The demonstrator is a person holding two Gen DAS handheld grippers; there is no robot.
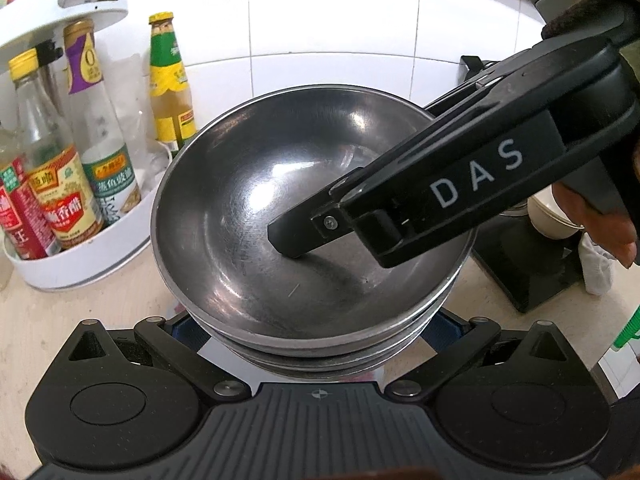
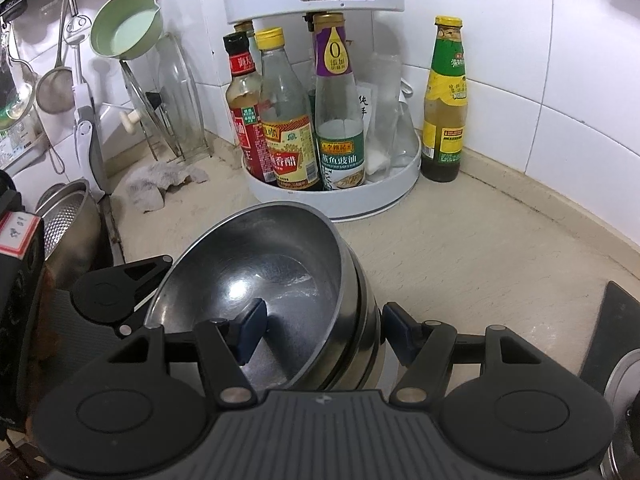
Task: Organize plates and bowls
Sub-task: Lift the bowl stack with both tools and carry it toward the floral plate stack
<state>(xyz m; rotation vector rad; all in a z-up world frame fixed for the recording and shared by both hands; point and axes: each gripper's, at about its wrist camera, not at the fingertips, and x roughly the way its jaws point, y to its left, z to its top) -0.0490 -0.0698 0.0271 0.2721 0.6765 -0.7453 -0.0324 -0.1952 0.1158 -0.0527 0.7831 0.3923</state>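
Your right gripper [image 2: 322,330] straddles the near wall of the bowl stack [image 2: 280,280]: one finger pad [image 2: 251,330] sits inside the top bowl, the other [image 2: 396,334] just outside the stack's wall, and both stand a little apart from the metal, so the jaws are spread and not clamped. In the left wrist view that same gripper [image 1: 288,240] reaches down into the top bowl [image 1: 248,208] from beyond the stack's right rim, its tip low near the bowl's bottom.

Your left gripper [image 1: 316,332] sits at the stack's near side with the stack between its spread arms; the fingertips are hidden under the rim, and you cannot tell whether they touch the bowls, though the jaws are wide apart.

The stack, several nested steel bowls, stands on the bench [image 2: 460,240] in front of the white rack [image 2: 344,200] of sauce bottles. A single green-labelled bottle [image 2: 445,100] stands on the bench just right of the rack, against the tiled wall. Left of the stack, a crumpled cloth [image 2: 160,182] lies on the bench and a steel colander [image 2: 70,216] sits beyond it.
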